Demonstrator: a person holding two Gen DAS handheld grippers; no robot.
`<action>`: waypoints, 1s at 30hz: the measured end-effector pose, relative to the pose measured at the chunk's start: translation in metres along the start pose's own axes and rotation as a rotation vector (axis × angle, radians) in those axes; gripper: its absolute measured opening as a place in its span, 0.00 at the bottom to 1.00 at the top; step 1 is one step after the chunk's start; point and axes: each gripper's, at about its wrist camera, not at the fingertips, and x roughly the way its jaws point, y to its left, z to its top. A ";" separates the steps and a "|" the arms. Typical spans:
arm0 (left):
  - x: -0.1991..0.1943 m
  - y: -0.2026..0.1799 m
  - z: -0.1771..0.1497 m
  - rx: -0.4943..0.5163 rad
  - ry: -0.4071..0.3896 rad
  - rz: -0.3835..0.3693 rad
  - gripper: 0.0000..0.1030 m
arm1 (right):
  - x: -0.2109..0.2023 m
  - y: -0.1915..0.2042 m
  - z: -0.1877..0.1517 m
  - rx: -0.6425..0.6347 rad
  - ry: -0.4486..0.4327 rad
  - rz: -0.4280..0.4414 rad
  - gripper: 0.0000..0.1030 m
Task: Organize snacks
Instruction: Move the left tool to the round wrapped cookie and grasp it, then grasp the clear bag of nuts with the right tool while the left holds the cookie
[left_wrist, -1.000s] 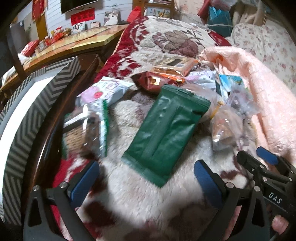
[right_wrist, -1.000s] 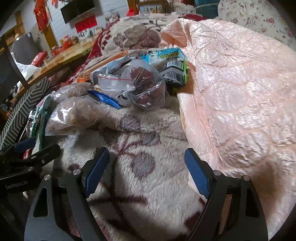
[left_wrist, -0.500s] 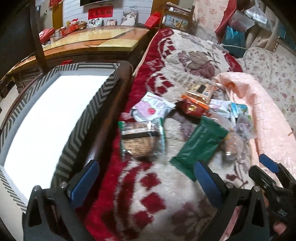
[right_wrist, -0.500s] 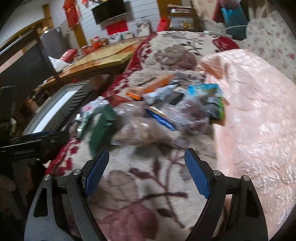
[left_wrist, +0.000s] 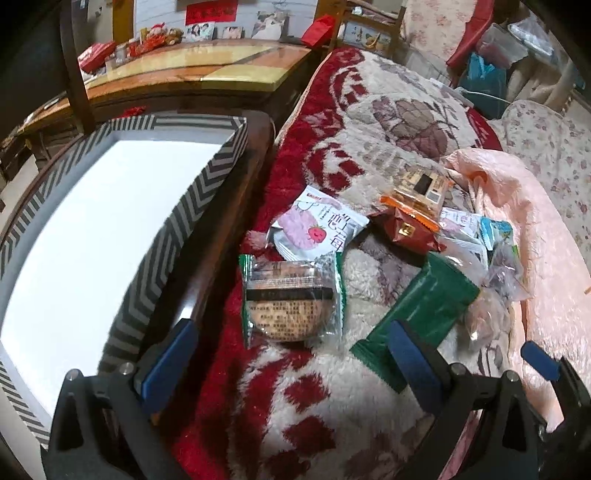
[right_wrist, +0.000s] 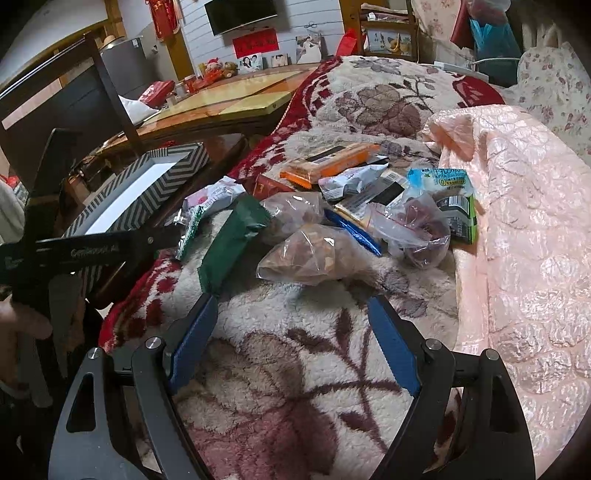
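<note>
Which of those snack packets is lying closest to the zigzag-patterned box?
The clear round-biscuit packet with green edges, lying at the blanket's red border nearest the box; the others lie further right.

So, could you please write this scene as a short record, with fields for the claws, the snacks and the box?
left claw: open, empty, above the blanket near the round cake packet
right claw: open, empty, before the snack pile
snacks: dark green pouch, strawberry packet, orange pack, clear bags, blue and green packet, all lying on the floral blanket
box: zigzag-patterned box, white inside, no snack seen in it, left of the blanket
task state: no snack grasped yet
</note>
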 end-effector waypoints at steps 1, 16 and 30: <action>0.002 0.000 0.001 -0.004 0.002 -0.001 1.00 | 0.000 0.000 0.000 0.002 0.001 0.001 0.82; 0.030 0.001 0.009 0.000 0.054 0.013 0.60 | 0.006 0.011 0.000 -0.020 0.036 0.067 0.82; 0.013 0.003 -0.001 0.018 0.053 -0.036 0.55 | 0.026 0.038 0.017 -0.019 0.107 0.176 0.82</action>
